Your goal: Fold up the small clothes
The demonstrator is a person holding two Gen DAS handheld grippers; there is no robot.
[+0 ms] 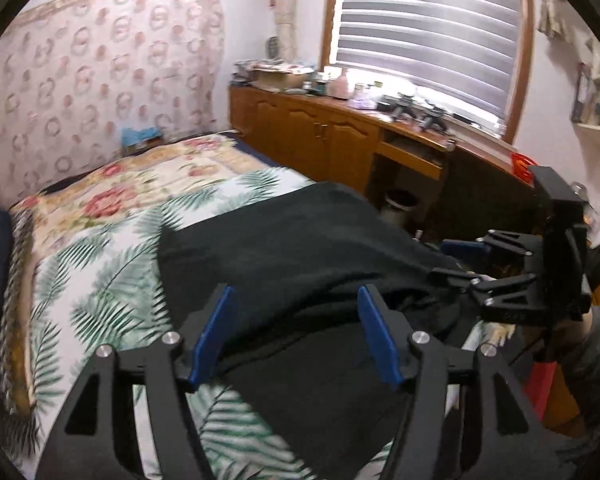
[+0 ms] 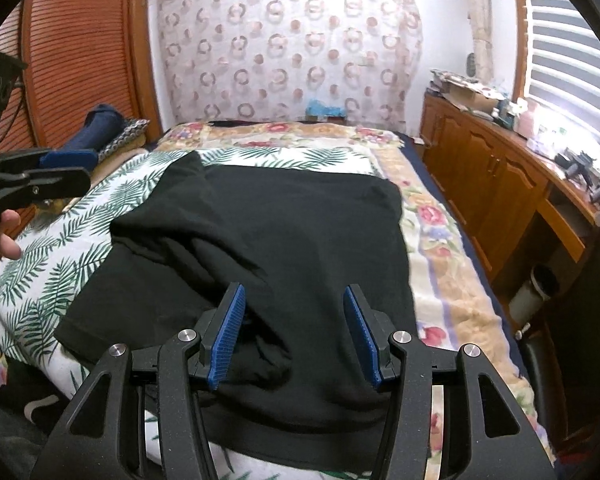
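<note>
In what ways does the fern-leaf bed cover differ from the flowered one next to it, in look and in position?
The fern-leaf cover shows green leaves on white; the flowered cover shows pink roses with tan bands. The fern-leaf cover fills the near left part; the flowered cover runs along the far end and the side by the wooden cabinet. The black garment lies mostly on the fern-leaf cover; the flowered cover shows only beside its right edge. Both lie spread out flat.
</note>
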